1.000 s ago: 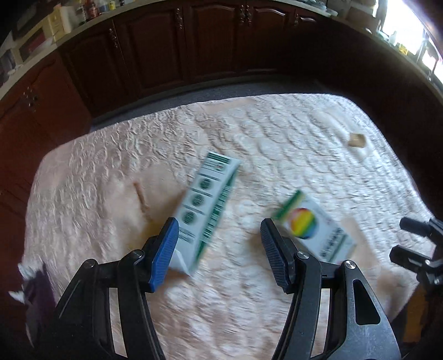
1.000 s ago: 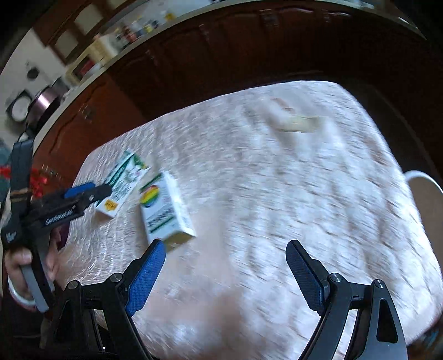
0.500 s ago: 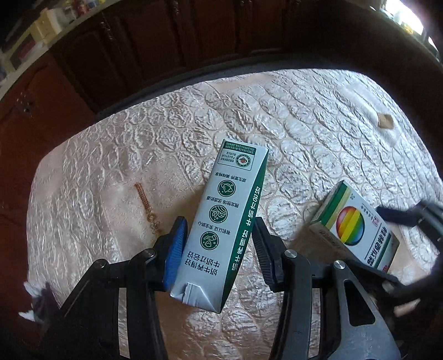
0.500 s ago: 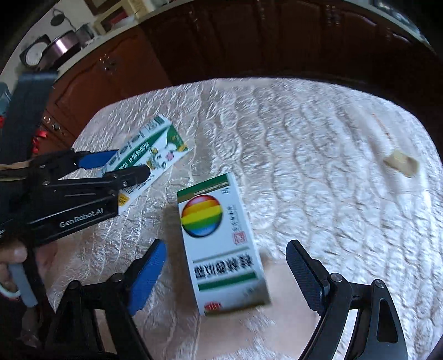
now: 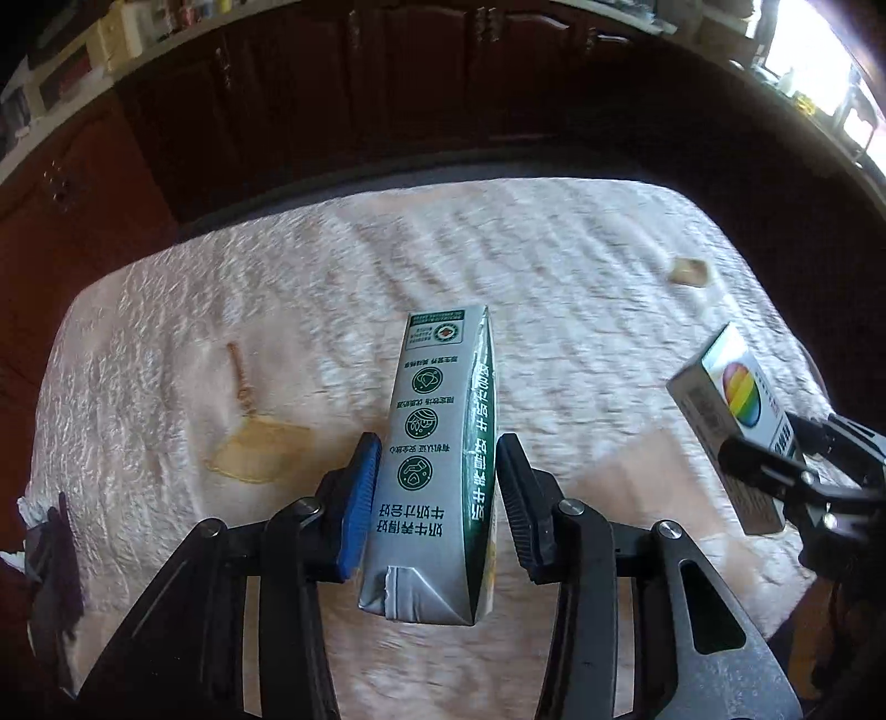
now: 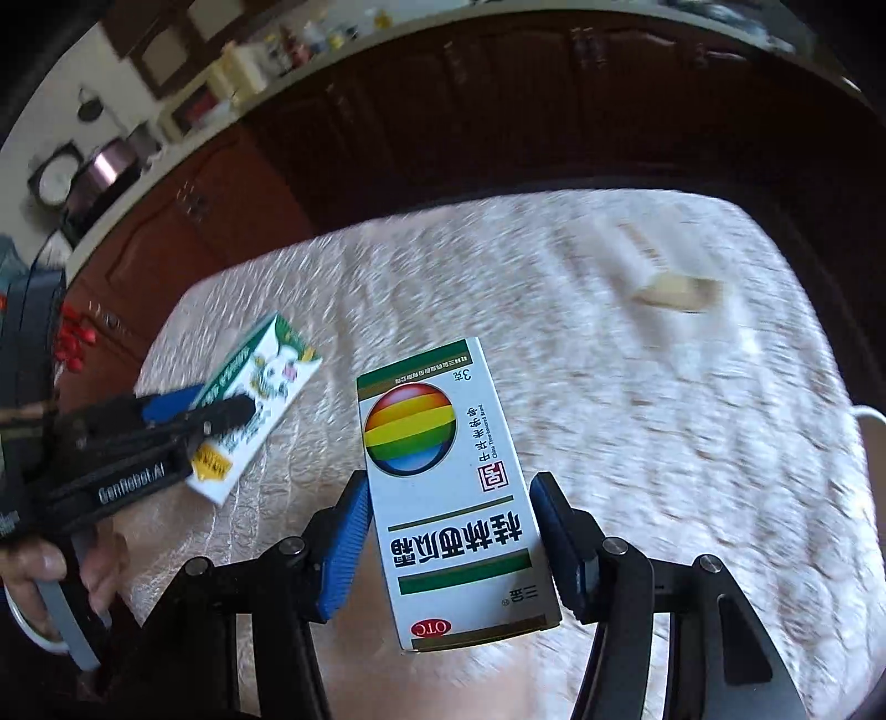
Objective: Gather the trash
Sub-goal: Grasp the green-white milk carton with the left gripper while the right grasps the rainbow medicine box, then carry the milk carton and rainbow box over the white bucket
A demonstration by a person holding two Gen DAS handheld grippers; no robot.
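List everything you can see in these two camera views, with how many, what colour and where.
milk carton: 1, grey and green, between the left gripper's pads.
medicine box: 1, white with a rainbow ball, between the right gripper's pads.
paper scrap: 1, tan, far right part of the tablecloth.
stain: 1, yellowish, on the cloth left of the carton.
tablecloth: 1, cream, textured, covering the table.
cabinets: a dark brown row behind the table.
countertop items: several, too small to tell apart.
left gripper: 1, black with blue pad, jaws just closed onto the carton.
right gripper: 1, black with blue pads, jaws just closed onto the box.
hand: 1, on the left gripper's handle.
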